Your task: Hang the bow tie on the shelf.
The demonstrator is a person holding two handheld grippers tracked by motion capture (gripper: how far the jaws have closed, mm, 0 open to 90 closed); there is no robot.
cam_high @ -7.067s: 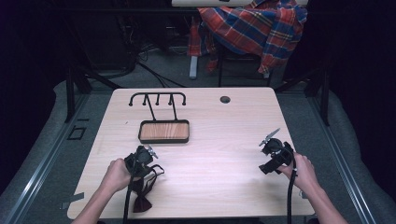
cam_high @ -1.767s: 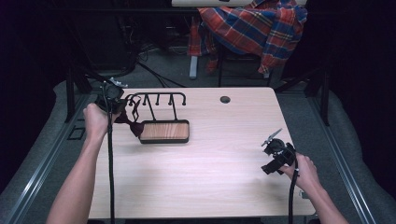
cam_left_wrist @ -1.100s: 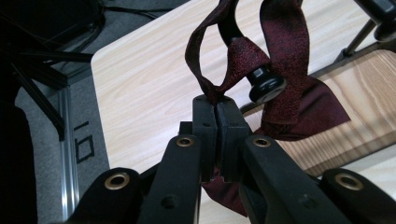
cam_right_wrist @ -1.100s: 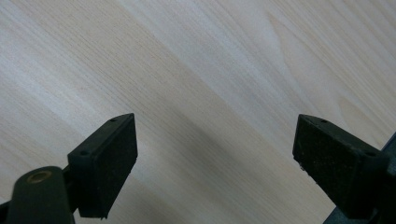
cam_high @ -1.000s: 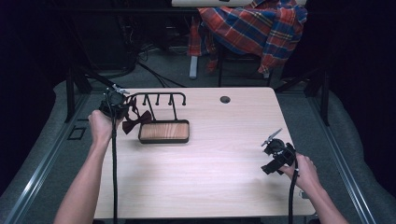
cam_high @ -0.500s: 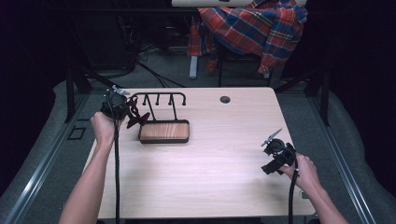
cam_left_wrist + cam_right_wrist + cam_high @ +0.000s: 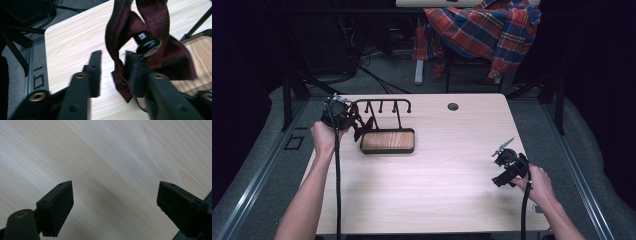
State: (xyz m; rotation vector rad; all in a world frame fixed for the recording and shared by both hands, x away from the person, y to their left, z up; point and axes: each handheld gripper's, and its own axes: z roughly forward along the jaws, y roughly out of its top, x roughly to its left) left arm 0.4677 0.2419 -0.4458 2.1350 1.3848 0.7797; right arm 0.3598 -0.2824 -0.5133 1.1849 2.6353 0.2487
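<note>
Up at the far left corner of the table point(image 7: 437, 200), we hold the left gripper point(image 7: 343, 116) against the black rack point(image 7: 382, 106) — a bar of knobbed pegs rising over a wooden tray point(image 7: 388, 141). Behind it lie dark cables and a stand leg; a plaid cloth point(image 7: 482, 30) hangs beyond the far edge, and a small grommet hole point(image 7: 453, 106) sits near that edge.

Close to the left gripper point(image 7: 112, 67), the end peg point(image 7: 147, 45) crowds our right jaw, and the tray's rim lies just past it. Leftward the table edge is near, with grey floor beyond. Toward us the tabletop is wide and bare.

Our tie point(image 7: 150, 32) — dark red, finely woven, folded on itself point(image 7: 361, 126) — is draped over that end peg and hangs down to the table beside the tray. The left jaws have just been opening; they now stand parted, with a fold of the tie between them, brushing the right jaw but not squeezed.

Over at the near right, the right gripper point(image 7: 508, 167) sits close to the right edge, its jaws point(image 7: 115, 207) spread wide over bare wood.
</note>
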